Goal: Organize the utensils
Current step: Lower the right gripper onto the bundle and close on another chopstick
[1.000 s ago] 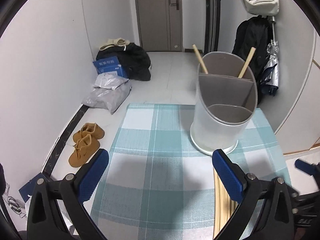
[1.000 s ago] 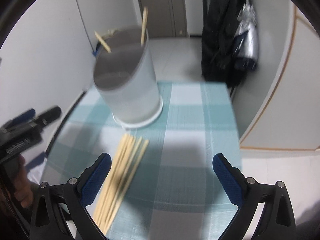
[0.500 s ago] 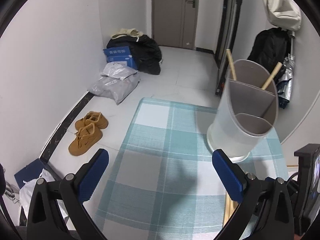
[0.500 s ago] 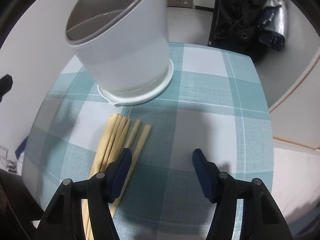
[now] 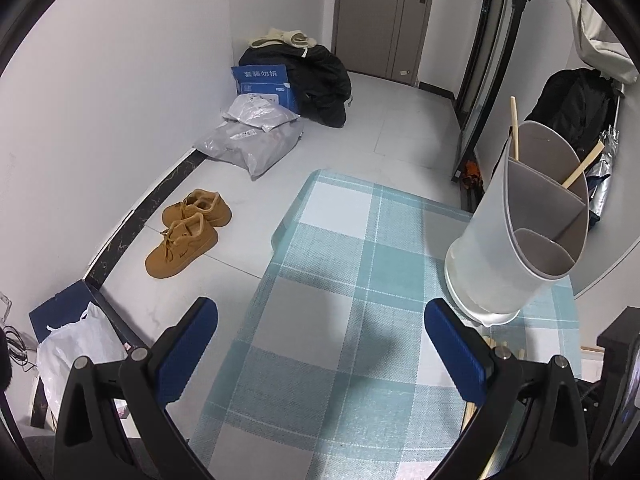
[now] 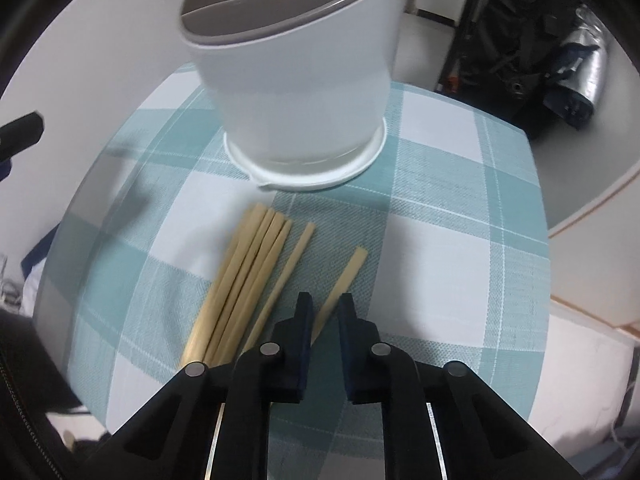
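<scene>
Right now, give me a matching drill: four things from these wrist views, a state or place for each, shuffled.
Things:
1. left gripper
2. right gripper
3. utensil holder
4. brown shoes

States or places:
A. on the floor beside the table
B. fingers narrowed around the rightmost loose chopstick
C. wide open over the checked tablecloth, holding nothing
D. upright on the cloth, two chopsticks in its back compartment

Pairs: 1-C, 2-B, 3-D, 4-A
</scene>
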A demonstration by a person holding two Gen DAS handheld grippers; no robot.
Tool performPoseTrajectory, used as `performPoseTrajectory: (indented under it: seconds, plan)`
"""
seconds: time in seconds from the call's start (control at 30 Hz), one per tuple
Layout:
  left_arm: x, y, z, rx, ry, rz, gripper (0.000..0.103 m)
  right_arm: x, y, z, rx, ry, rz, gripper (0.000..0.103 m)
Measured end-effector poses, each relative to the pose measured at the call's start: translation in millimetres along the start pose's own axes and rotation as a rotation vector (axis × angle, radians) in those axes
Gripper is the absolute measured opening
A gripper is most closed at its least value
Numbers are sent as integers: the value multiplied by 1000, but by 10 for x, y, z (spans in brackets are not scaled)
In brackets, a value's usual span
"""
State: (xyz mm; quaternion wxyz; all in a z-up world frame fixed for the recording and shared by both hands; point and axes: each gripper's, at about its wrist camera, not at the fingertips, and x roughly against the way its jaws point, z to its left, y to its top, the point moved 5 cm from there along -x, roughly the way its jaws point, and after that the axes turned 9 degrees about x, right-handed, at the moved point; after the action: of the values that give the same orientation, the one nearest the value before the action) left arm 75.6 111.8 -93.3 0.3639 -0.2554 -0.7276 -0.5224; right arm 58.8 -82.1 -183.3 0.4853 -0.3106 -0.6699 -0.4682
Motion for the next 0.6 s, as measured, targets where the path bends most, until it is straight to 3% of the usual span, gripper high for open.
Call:
performPoseTrajectory:
  seconds: [0.23,0.43,0.6]
  plan:
    - [-30,7,11,2,-13,24,101,35,-68,-31,24,44,24,9]
    - [-54,-18,39,-10,-9,41,101,-53,69,-162,16,44,20,11]
    - [-174,-135,41,24,-93,138,101,-158,194,-194,-1,33,12,11]
